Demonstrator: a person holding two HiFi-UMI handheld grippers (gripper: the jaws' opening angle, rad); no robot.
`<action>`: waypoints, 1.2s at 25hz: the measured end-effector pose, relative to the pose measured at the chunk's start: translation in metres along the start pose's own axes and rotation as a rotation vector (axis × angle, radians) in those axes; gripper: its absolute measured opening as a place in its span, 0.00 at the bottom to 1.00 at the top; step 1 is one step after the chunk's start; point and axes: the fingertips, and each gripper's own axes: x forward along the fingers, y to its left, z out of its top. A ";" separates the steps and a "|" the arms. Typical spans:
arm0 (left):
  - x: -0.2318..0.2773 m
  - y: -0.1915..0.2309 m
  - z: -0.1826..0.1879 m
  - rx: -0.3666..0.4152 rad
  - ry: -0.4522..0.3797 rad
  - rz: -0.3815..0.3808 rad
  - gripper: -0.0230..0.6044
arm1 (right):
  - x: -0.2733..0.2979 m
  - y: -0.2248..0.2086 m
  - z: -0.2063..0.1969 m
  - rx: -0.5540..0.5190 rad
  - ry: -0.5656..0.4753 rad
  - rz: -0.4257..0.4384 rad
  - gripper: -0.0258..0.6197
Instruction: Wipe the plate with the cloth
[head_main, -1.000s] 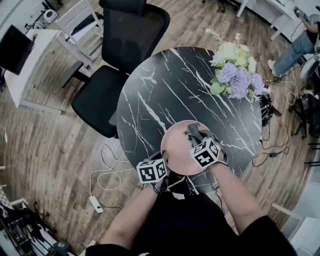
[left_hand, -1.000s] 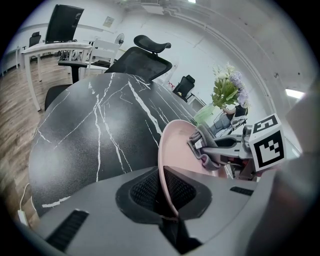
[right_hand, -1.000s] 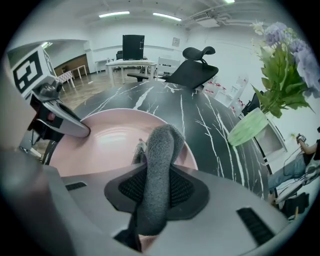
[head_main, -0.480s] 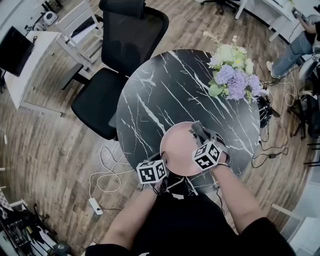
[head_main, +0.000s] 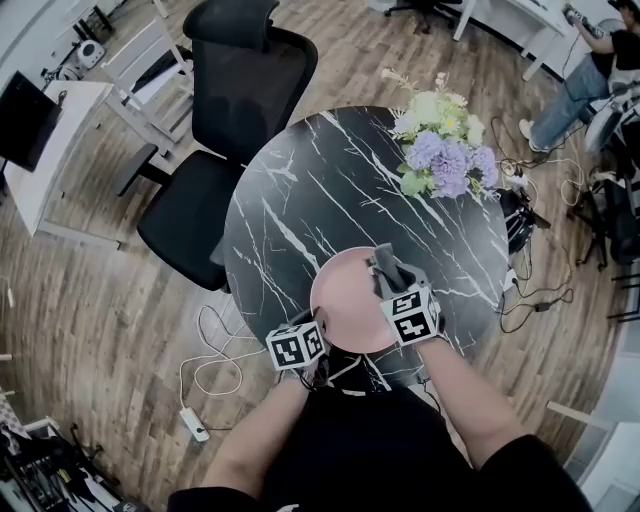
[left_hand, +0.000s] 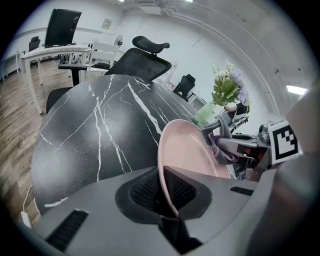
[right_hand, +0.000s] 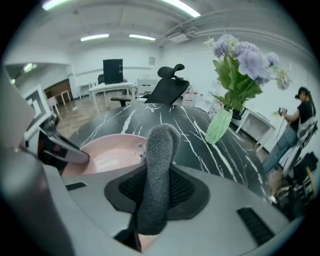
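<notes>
Right now the person stands at the near edge of a round black marble desk (head_main: 330, 190) with a gripper in each hand. The left gripper (head_main: 322, 328) has its jaws narrowed onto the near rim of a pink plate (head_main: 350, 295), the thin edge pinched between the ribbed pads. The right gripper (head_main: 388, 270) reaches over the plate's right side, its jaws clamped on a grey fluffy cloth (head_main: 383, 262) whose rolled end sticks out past the tips. Whether the cloth touches the plate I cannot tell. A vase of purple and white flowers (head_main: 440, 150) stands at the far side of the desk, well apart from the plate, and a black office chair (head_main: 230, 110) sits beyond it.
</notes>
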 end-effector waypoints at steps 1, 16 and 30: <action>0.000 0.000 0.001 0.001 -0.002 0.001 0.11 | 0.000 0.005 0.001 0.047 -0.008 0.032 0.21; 0.003 -0.002 0.000 -0.005 0.002 -0.009 0.11 | 0.013 0.131 -0.025 0.112 0.102 0.355 0.21; 0.002 -0.002 0.000 0.005 0.004 -0.016 0.11 | 0.001 0.139 -0.046 -0.222 0.192 0.404 0.21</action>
